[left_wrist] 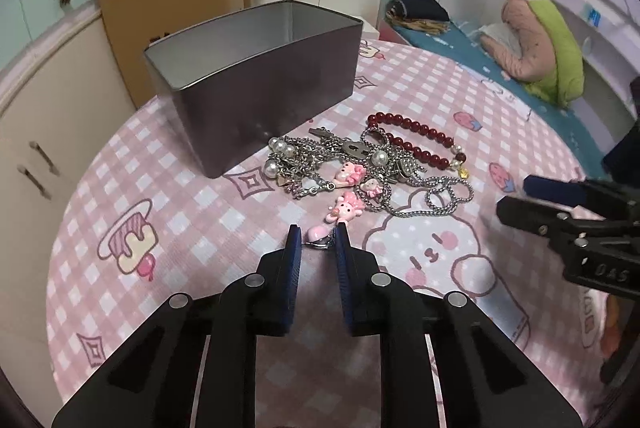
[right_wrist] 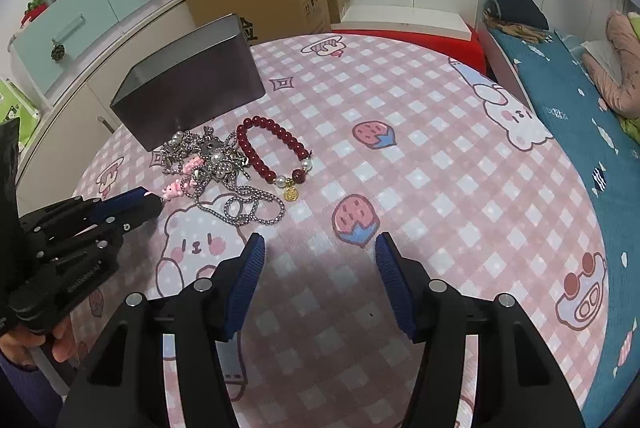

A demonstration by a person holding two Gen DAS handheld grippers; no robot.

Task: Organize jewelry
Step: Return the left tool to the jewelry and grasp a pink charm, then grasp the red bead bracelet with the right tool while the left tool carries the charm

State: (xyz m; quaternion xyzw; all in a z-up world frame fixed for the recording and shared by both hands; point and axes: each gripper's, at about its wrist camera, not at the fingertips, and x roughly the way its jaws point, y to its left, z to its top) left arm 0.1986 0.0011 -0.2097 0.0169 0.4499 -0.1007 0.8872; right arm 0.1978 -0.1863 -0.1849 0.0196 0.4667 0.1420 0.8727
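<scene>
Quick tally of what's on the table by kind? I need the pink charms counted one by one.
Metal tin: 1
Red bead bracelet: 1
Tangle of silver chains, not separable: 1
Pink charms: 4
Total: 7

In the left wrist view the tin (left_wrist: 256, 83) stands on the worktop (left_wrist: 160, 195) at upper centre. Just below and right of it lies the chain pile (left_wrist: 360, 163), the bead bracelet (left_wrist: 416, 139) at its right edge. A cardboard box (left_wrist: 172, 3) stands behind the tin, the bed (left_wrist: 480, 55) at upper right.
</scene>
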